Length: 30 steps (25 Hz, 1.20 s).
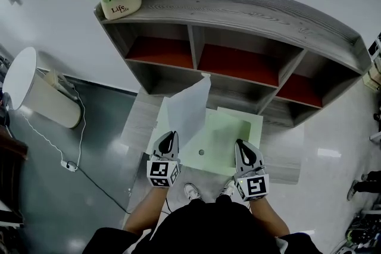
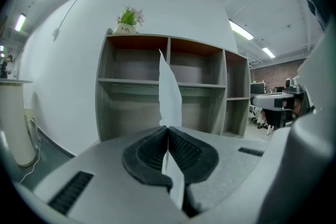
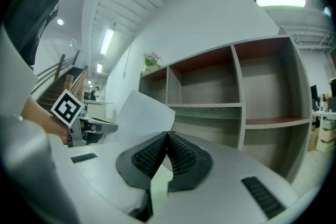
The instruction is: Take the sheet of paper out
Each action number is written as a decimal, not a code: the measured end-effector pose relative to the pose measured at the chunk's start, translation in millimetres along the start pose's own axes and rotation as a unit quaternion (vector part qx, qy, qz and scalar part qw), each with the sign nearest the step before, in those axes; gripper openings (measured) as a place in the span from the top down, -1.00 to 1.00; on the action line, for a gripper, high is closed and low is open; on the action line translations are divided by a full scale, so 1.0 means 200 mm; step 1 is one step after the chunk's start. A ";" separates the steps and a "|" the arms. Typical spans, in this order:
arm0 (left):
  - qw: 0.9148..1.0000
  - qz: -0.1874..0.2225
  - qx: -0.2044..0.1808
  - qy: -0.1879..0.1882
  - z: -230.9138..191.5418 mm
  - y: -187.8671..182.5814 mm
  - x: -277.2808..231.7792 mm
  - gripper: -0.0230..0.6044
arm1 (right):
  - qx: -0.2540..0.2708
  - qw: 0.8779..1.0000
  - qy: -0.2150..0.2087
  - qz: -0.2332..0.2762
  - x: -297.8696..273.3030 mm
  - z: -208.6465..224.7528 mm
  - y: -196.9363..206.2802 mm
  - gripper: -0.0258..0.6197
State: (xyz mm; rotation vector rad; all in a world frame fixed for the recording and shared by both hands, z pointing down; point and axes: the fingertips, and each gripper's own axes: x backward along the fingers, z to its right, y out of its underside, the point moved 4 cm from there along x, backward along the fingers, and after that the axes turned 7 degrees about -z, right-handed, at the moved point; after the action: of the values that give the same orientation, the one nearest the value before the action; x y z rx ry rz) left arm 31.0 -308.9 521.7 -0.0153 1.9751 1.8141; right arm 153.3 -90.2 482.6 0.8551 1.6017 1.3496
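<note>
A white sheet of paper (image 1: 189,110) stands lifted and tilted above a pale green folder (image 1: 229,134). My left gripper (image 1: 168,135) is shut on the sheet's near lower edge. In the left gripper view the paper (image 2: 169,92) rises straight up from between the closed pads of my left gripper (image 2: 168,127). My right gripper (image 1: 243,143) is shut on the folder's near right edge. In the right gripper view a strip of the green folder (image 3: 157,186) sits between its closed pads (image 3: 167,134), and the paper (image 3: 139,113) shows to the left, beside the left gripper's marker cube (image 3: 66,107).
The folder lies on a low grey wooden table (image 1: 140,122) in front of an open shelf unit (image 1: 238,15) with red-backed compartments. A flower pot (image 1: 121,6) stands on the shelf's left end. A white bin (image 1: 36,92) and a cable (image 1: 71,163) are on the floor at left.
</note>
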 end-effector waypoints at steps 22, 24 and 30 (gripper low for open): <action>0.995 0.101 -0.019 0.017 0.17 -0.26 0.15 0.90 | 0.014 0.998 0.030 0.046 0.04 0.05 -0.17 0.87; 0.994 0.109 -0.021 0.018 0.17 -0.29 0.15 0.90 | 0.017 0.998 0.034 0.050 0.04 0.06 -0.18 0.87; 0.991 0.130 -0.022 0.020 0.19 -0.36 0.17 0.90 | 0.020 0.997 0.044 0.063 0.05 0.08 -0.24 0.87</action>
State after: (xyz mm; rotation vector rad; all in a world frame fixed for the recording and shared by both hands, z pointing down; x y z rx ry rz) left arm 34.2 -272.7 440.3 0.2014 2.0423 2.0337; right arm 165.3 -82.9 433.4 0.9461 1.6713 1.4644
